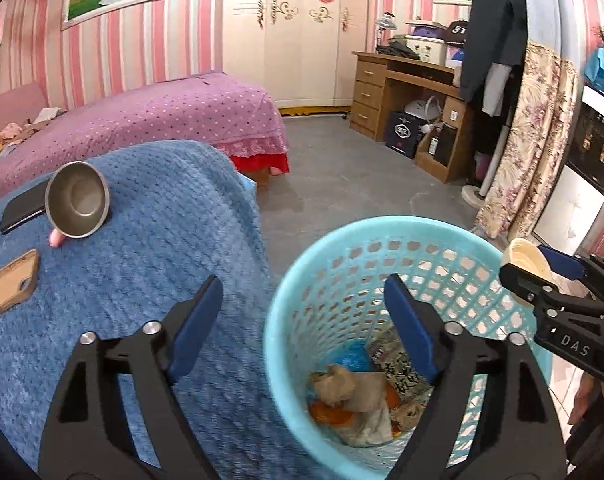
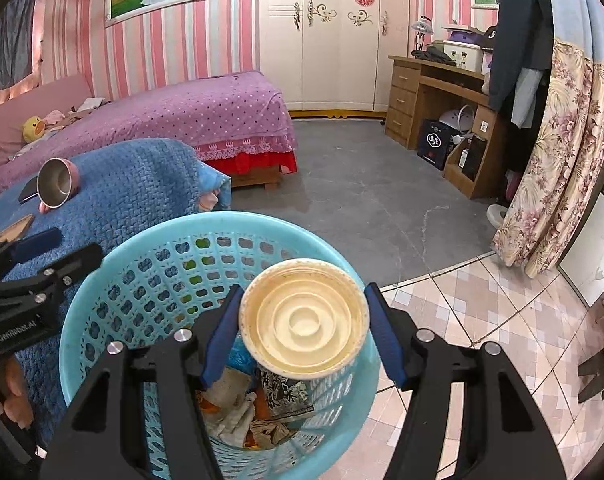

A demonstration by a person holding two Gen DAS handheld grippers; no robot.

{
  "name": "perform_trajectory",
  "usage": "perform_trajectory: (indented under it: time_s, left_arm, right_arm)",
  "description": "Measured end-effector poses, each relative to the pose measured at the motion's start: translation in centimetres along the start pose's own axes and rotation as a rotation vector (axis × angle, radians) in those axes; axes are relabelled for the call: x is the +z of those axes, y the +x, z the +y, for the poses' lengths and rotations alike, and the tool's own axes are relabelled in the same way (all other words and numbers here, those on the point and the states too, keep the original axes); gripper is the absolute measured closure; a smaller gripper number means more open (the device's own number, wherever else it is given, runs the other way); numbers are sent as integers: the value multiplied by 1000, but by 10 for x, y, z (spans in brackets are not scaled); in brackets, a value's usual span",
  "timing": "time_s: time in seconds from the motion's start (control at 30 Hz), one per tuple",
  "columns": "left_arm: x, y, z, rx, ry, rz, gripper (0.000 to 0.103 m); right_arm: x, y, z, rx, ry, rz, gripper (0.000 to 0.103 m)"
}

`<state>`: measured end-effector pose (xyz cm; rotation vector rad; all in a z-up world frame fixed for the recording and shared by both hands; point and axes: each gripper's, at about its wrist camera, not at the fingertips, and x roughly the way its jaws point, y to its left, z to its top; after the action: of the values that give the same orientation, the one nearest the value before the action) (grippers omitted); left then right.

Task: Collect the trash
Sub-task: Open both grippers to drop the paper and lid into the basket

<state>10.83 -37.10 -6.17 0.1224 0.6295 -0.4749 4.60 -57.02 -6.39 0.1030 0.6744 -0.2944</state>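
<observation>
Two wrist views of a bedroom scene. The left gripper (image 1: 302, 300) stands with its jaws spread wide and nothing between them, one blue pad over the blue blanket (image 1: 142, 248) and the other over the mouth of the turquoise perforated waste basket (image 1: 365, 232). The right gripper (image 2: 302, 316) is clamped on a cream paper bowl (image 2: 303, 318), its pads pressing opposite sides of the rim; the bowl is tilted with its ridged underside toward the camera and hangs above the basket's opening. Inside the basket lie crumpled paper (image 1: 357, 396), orange scraps (image 1: 329, 414), a patterned wrapper (image 1: 401, 364) and a blue piece (image 1: 355, 354). On the blanket, well apart from the basket, a steel cup (image 1: 78, 200) lies on its side touching a dark phone (image 1: 22, 210), with a tan phone case (image 1: 8, 284) nearer the camera. The basket stands on the floor just beside the blanket-covered surface, where grey flooring (image 2: 361, 196) meets pink tiles (image 2: 481, 312).
</observation>
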Motion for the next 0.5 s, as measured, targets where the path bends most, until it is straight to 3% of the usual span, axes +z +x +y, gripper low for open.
perform_trajectory:
  time_s: [0.23, 0.37, 0.5]
  left_arm:
    - [-3, -15, 19, 69, 0, -36, 7]
    - [-5, -28, 35, 97, -6, -47, 7]
    - [-9, -45, 50, 131, -9, -69, 6]
  right_arm:
    - [4, 3, 8, 4, 2, 5, 42]
    - [5, 6, 18, 10, 12, 5, 19]
    - [4, 13, 28, -15, 7, 35, 13]
